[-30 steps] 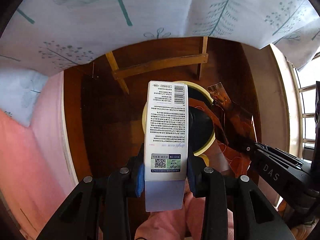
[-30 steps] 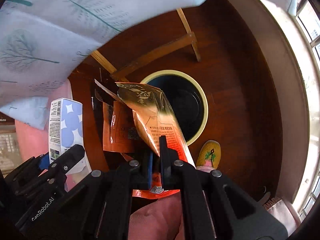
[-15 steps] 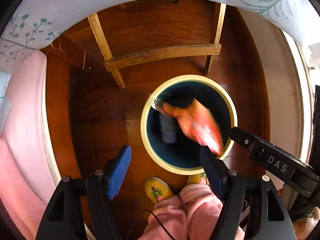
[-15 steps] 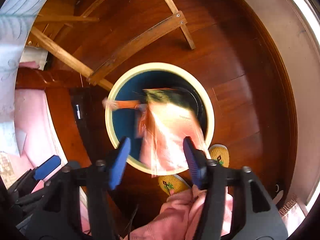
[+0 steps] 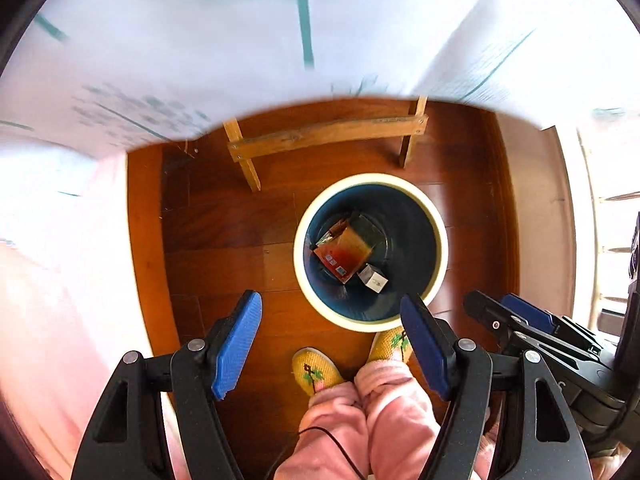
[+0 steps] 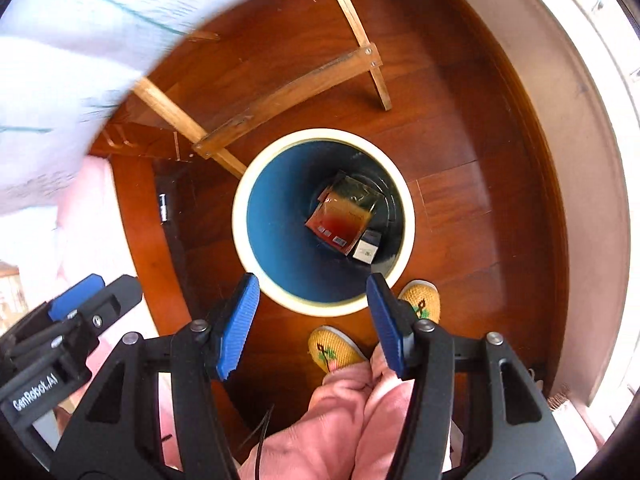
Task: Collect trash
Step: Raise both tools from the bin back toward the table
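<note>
Since a second ago: my left gripper (image 5: 331,344) and right gripper (image 6: 313,320) no longer hold anything; both gape empty.
Bin (image 5: 436,224): orange wrapper (image 5: 345,253), small box (image 5: 374,278).

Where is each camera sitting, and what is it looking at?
Left wrist: on the left gripper, looking straight down at the bin; open blue pads, yellow slippers and pink trouser legs show.
Right wrist: on the right gripper, looking steeply down at the bin; open pads, slippers and legs show.
Shared: bin holding an orange wrapper and a small carton, the wooden floor, each other's gripper at the edge.
</note>
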Action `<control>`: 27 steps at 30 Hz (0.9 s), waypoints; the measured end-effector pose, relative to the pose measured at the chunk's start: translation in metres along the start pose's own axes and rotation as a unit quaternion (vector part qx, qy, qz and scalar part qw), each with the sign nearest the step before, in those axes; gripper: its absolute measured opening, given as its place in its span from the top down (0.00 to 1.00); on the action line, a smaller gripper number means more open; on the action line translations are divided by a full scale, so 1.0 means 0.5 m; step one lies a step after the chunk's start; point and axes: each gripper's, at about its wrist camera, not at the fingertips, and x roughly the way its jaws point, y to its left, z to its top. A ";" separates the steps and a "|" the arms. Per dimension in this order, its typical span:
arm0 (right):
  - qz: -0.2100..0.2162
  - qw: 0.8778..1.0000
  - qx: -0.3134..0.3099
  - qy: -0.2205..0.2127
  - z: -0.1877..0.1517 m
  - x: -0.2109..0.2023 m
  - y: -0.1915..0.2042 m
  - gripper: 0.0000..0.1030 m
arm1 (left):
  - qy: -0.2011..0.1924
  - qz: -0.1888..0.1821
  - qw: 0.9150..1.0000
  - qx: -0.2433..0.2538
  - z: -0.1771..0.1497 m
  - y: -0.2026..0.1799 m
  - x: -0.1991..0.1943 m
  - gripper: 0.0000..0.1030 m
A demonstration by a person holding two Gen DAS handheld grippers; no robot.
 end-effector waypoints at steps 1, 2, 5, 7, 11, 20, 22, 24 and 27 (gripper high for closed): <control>0.001 1.000 -0.001 -0.003 -0.005 -0.029 0.009 0.49 | -0.005 -0.002 1.000 0.001 -0.003 -0.001 -0.030 0.29; 0.003 1.000 -0.004 -0.007 -0.010 -0.060 0.020 0.49 | -0.010 -0.004 1.000 0.003 -0.006 -0.001 -0.066 0.29; 0.003 1.000 -0.016 -0.024 -0.024 -0.159 0.059 0.49 | -0.026 -0.011 1.000 0.011 -0.019 -0.008 -0.169 0.29; 0.005 0.999 -0.026 -0.035 -0.034 -0.229 0.088 0.49 | -0.043 -0.015 0.999 0.018 -0.029 -0.012 -0.250 0.29; 0.010 0.996 -0.055 -0.067 -0.060 -0.369 0.147 0.49 | -0.092 -0.027 0.995 0.027 -0.047 -0.009 -0.413 0.29; 0.020 0.985 -0.090 -0.147 -0.111 -0.608 0.237 0.49 | -0.192 -0.052 0.980 0.028 -0.078 0.026 -0.699 0.29; 0.020 0.981 -0.097 -0.165 -0.119 -0.647 0.251 0.49 | -0.215 -0.056 0.974 0.032 -0.076 0.028 -0.750 0.29; 0.018 0.977 -0.104 -0.186 -0.121 -0.691 0.265 0.49 | -0.235 -0.058 0.969 0.038 -0.079 0.026 -0.790 0.29; 0.017 0.969 -0.109 -0.219 -0.119 -0.745 0.279 0.49 | -0.270 -0.052 0.960 0.049 -0.072 0.017 -0.856 0.26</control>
